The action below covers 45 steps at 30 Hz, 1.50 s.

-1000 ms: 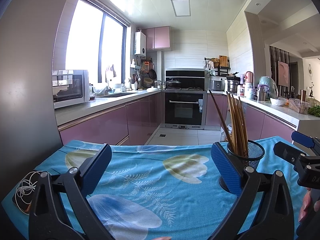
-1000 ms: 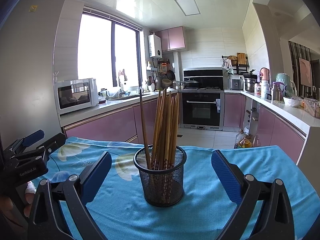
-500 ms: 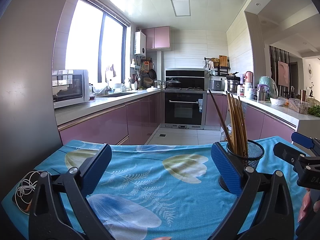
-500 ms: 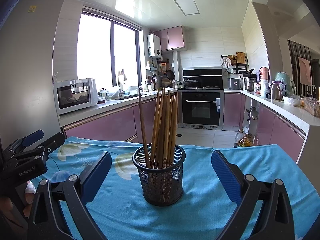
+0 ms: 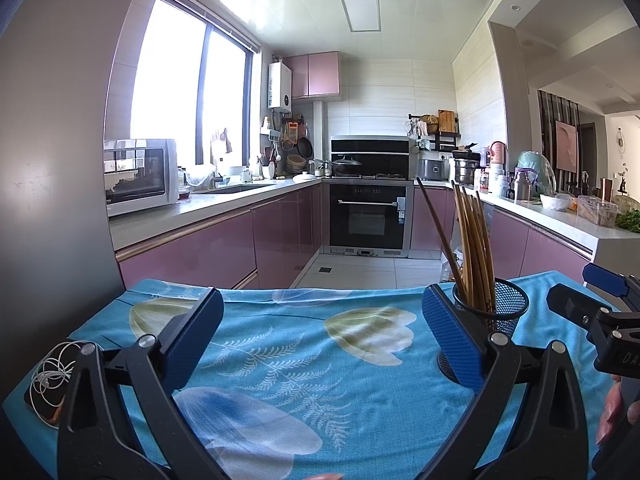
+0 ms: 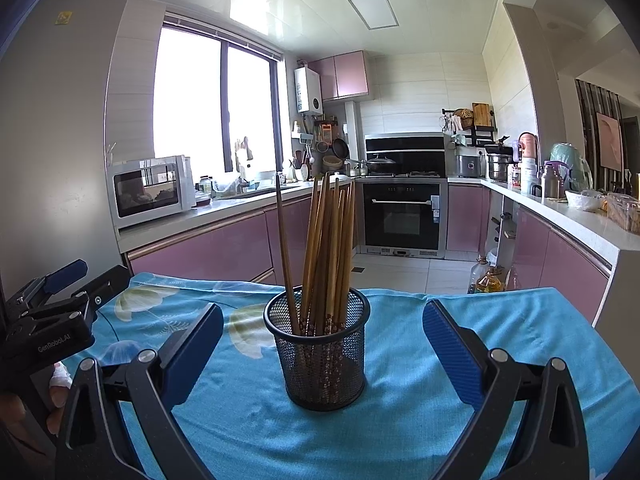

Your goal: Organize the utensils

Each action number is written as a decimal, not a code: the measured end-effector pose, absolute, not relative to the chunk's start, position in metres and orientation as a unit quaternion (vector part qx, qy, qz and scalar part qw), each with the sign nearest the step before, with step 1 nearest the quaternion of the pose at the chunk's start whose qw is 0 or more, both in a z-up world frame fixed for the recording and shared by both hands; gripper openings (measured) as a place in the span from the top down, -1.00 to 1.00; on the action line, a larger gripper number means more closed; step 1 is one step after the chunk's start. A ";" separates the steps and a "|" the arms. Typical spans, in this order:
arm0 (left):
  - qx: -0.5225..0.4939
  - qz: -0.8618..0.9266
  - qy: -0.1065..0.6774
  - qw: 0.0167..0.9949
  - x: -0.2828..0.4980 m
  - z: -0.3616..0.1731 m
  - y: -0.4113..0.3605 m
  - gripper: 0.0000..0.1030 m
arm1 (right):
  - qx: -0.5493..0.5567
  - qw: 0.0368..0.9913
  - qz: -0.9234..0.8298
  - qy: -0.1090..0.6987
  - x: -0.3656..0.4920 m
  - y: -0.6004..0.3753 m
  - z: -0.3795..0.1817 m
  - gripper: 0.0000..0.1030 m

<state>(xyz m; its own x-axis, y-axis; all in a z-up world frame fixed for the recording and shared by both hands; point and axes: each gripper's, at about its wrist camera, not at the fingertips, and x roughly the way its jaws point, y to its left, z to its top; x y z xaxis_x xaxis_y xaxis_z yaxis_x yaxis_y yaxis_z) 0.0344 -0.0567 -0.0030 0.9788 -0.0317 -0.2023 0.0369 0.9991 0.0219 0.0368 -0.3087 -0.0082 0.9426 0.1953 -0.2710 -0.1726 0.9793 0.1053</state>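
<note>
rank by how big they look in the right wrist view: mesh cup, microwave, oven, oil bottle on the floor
1. mesh cup, though it sits nearest the camera, which inflates it
2. oven and microwave: too similar in apparent size to rank
3. oil bottle, clearly smallest

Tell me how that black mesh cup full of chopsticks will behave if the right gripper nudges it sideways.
The mesh cup looks thin-walled and probably light, so it may slide on the blue tablecloth, perhaps bunching it. The chopsticks stand well above its rim and lean left, so a high push could tip it. They sit loose, so expect them to shift and rattle.
</note>
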 end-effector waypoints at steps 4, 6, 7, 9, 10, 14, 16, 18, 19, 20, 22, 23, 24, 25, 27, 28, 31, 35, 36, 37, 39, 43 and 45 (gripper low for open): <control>0.012 -0.018 0.102 0.995 0.034 -0.003 -0.057 -0.90 | 0.040 0.985 0.093 0.142 0.038 -0.309 -0.007 -0.87; 0.012 -0.018 0.102 0.995 0.034 -0.004 -0.057 -0.90 | 0.041 0.985 0.093 0.142 0.038 -0.309 -0.007 -0.87; 0.012 -0.018 0.103 0.994 0.034 -0.004 -0.057 -0.90 | 0.040 0.985 0.093 0.142 0.038 -0.309 -0.007 -0.87; 0.012 -0.018 0.102 0.995 0.034 -0.004 -0.057 -0.90 | 0.041 0.985 0.093 0.143 0.038 -0.308 -0.008 -0.87; 0.012 -0.018 0.102 0.995 0.034 -0.003 -0.057 -0.90 | 0.040 0.985 0.093 0.143 0.038 -0.308 -0.008 -0.87; 0.012 -0.018 0.103 0.994 0.034 -0.003 -0.057 -0.90 | 0.042 0.984 0.093 0.143 0.039 -0.308 -0.008 -0.87; 0.012 -0.019 0.103 0.994 0.033 -0.004 -0.058 -0.90 | 0.042 0.985 0.093 0.142 0.038 -0.308 -0.008 -0.87; 0.011 -0.019 0.103 0.994 0.034 -0.005 -0.058 -0.90 | 0.041 0.984 0.093 0.144 0.039 -0.308 -0.008 -0.87; 0.011 -0.019 0.103 0.994 0.033 -0.005 -0.058 -0.90 | 0.041 0.985 0.093 0.143 0.039 -0.308 -0.008 -0.87; 0.012 -0.018 0.103 0.994 0.034 -0.005 -0.058 -0.90 | 0.042 0.984 0.093 0.143 0.039 -0.308 -0.008 -0.87; 0.011 -0.019 0.104 0.994 0.034 -0.004 -0.058 -0.90 | 0.042 0.984 0.093 0.143 0.039 -0.308 -0.008 -0.87; 0.012 -0.019 0.104 0.994 0.034 -0.005 -0.058 -0.90 | 0.042 0.984 0.093 0.143 0.039 -0.308 -0.008 -0.87; 0.012 -0.019 0.104 0.994 0.034 -0.004 -0.058 -0.90 | 0.042 0.984 0.093 0.143 0.039 -0.308 -0.008 -0.87; 0.012 -0.019 0.104 0.994 0.034 -0.004 -0.058 -0.90 | 0.042 0.984 0.093 0.143 0.039 -0.308 -0.009 -0.87; 0.012 -0.019 0.104 0.994 0.034 -0.005 -0.058 -0.90 | 0.043 0.984 0.093 0.144 0.040 -0.308 -0.009 -0.87; 0.012 -0.019 0.104 0.994 0.033 -0.005 -0.058 -0.90 | 0.042 0.984 0.093 0.144 0.040 -0.308 -0.009 -0.87; 0.010 -0.020 0.105 0.994 0.034 -0.005 -0.058 -0.90 | 0.043 0.984 0.093 0.144 0.040 -0.309 -0.010 -0.87; 0.009 -0.020 0.105 0.994 0.032 -0.007 -0.058 -0.90 | 0.046 0.984 0.092 0.146 0.040 -0.309 -0.011 -0.87; 0.009 -0.020 0.105 0.994 0.031 -0.008 -0.059 -0.90 | 0.046 0.984 0.092 0.146 0.040 -0.309 -0.012 -0.87; 0.010 -0.021 0.106 0.994 0.031 -0.008 -0.059 -0.90 | 0.049 0.984 0.094 0.146 0.040 -0.309 -0.012 -0.87; 0.010 -0.020 0.106 0.994 0.030 -0.009 -0.059 -0.90 | 0.049 0.984 0.094 0.146 0.040 -0.309 -0.012 -0.87; 0.010 -0.018 0.105 0.994 0.030 -0.010 -0.059 -0.90 | 0.048 0.984 0.093 0.147 0.040 -0.309 -0.012 -0.87; 0.012 -0.021 0.105 0.994 0.027 -0.012 -0.060 -0.90 | 0.048 0.984 0.094 0.146 0.040 -0.309 -0.012 -0.87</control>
